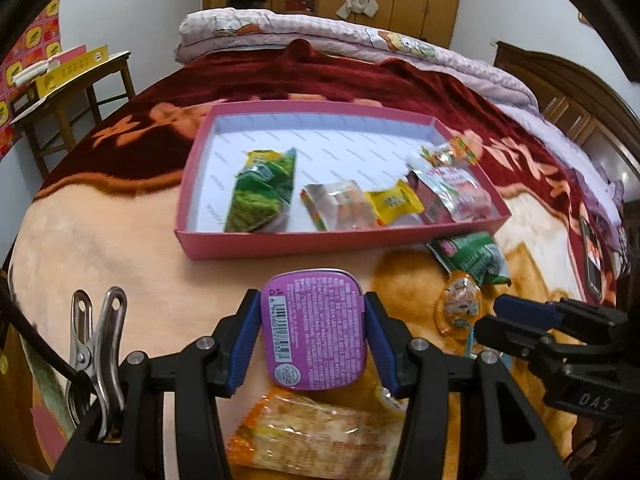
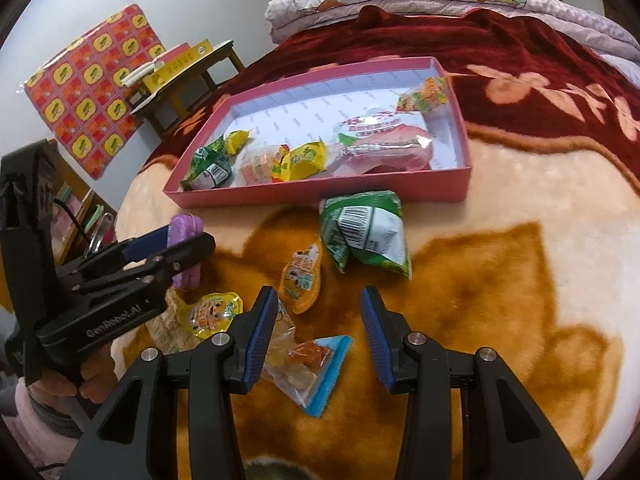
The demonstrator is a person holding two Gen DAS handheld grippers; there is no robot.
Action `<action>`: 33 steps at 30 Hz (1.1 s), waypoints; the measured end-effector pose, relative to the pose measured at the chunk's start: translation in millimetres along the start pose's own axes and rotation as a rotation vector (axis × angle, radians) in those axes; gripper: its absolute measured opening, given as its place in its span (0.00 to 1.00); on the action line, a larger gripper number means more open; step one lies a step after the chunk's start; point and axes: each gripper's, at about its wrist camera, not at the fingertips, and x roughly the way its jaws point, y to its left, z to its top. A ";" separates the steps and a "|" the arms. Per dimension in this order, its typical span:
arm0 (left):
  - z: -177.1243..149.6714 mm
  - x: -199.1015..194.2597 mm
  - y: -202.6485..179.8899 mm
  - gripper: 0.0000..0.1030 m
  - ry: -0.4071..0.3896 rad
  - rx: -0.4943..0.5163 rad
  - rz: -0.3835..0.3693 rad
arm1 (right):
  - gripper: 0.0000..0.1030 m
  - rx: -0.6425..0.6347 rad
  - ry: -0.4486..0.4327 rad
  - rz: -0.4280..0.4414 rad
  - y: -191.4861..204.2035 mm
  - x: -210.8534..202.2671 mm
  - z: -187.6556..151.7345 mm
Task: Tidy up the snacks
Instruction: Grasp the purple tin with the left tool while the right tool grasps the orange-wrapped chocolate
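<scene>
My left gripper (image 1: 310, 338) is shut on a purple tin (image 1: 314, 330) and holds it above the blanket, in front of the pink box (image 1: 280, 240). The tin also shows in the right wrist view (image 2: 185, 254), clamped in the left gripper (image 2: 188, 246). The pink box (image 2: 320, 196) holds several snack packets. My right gripper (image 2: 320, 332) is open and empty above the blanket. Near it lie a green packet (image 2: 366, 234), an orange jelly cup (image 2: 301, 278), a yellow jelly cup (image 2: 210, 314) and a blue-edged clear packet (image 2: 308, 368).
An orange cracker packet (image 1: 316, 436) lies under the left gripper. A folded quilt (image 1: 320, 36) lies at the far end of the bed. A small wooden table (image 1: 72, 80) with yellow boxes stands far left. A phone (image 1: 592, 256) lies at the right.
</scene>
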 end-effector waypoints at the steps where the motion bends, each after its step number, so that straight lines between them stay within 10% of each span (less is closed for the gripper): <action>1: -0.4 -0.6 1.7 0.52 -0.002 -0.004 0.000 | 0.43 0.000 0.004 0.000 1.7 2.1 1.2; 33: -1.0 -7.0 13.8 0.52 -0.026 -0.034 -0.022 | 0.20 0.046 -0.051 -0.018 -2.7 6.6 3.2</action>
